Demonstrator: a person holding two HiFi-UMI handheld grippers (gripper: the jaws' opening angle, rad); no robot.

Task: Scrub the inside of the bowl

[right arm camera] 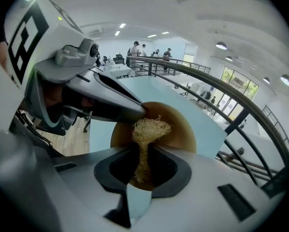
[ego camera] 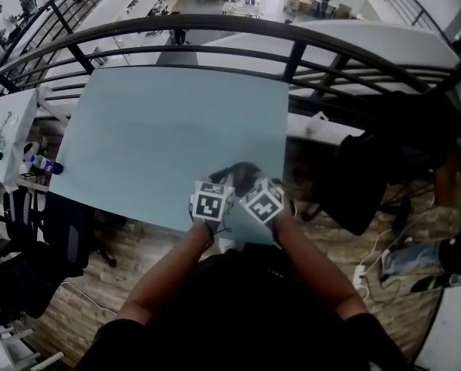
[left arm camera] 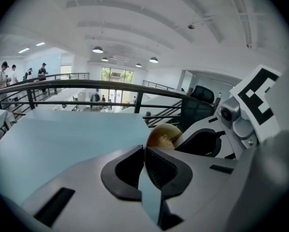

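Forearms (ego camera: 168, 273): both reach up from the bottom edge of the head view to lower centre, each hand holding a gripper.
Table (ego camera: 176, 130): pale blue, filling the middle of the head view. Its near edge lies under the grippers.
Railing (ego camera: 215, 25): dark curved bars across the top of the head view, beyond the table's far edge.
Left gripper (left arm camera: 144, 151): jaws together, pinched on the bowl's rim. In the right gripper view its dark tips come in from the upper left and meet that rim.
Right gripper (right arm camera: 143, 153): jaws clamped on the narrow stem of the scrubber.
Marker cubes (ego camera: 211, 201): side by side, nearly touching, at lower centre of the head view.
Bowl (right arm camera: 178, 124): brown, tipped so its inside faces the right gripper's camera, at the centre of that view with the table behind. In the left gripper view only a rounded part shows, just past the jaw tips.
Scrubber (right arm camera: 149, 128): straw-coloured fibre tuft. Its bushy head sits in front of the bowl's inside, just beside the left gripper's tips. Whether it touches the bowl cannot be told.
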